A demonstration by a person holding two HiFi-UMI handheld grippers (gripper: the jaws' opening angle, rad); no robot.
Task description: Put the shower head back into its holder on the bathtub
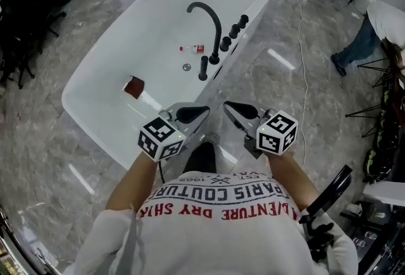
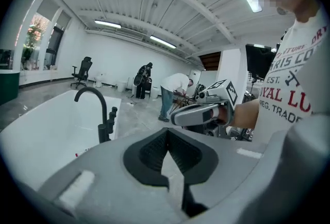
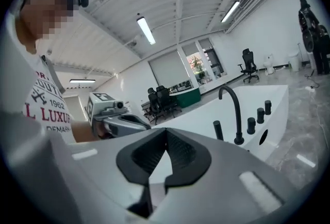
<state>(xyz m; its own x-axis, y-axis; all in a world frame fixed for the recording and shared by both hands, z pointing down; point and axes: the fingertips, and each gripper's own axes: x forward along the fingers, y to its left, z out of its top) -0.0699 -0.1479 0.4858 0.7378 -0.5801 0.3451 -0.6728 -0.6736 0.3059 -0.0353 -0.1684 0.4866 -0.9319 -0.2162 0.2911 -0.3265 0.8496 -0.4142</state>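
Black cylindrical shower head (image 1: 203, 68): upright, apparently seated in holder on rim of white oval bathtub (image 1: 95, 71), just beside black gooseneck tap (image 1: 212, 21) and row of black knobs (image 1: 234, 30). Task status, as judged: done, nothing left to place.

Left gripper (image 1: 204, 110): jaws together, nothing between them, close to chest, well apart from tub. Right gripper (image 1: 228, 106): likewise closed and empty.

Surroundings: small red-and-white items (image 1: 198, 48) and reddish-brown object (image 1: 133, 86) on tub floor; white cable (image 1: 301, 21) across grey marble floor (image 1: 38, 141); person (image 1: 373, 30) bending at far right. No obstruction between grippers and holder.
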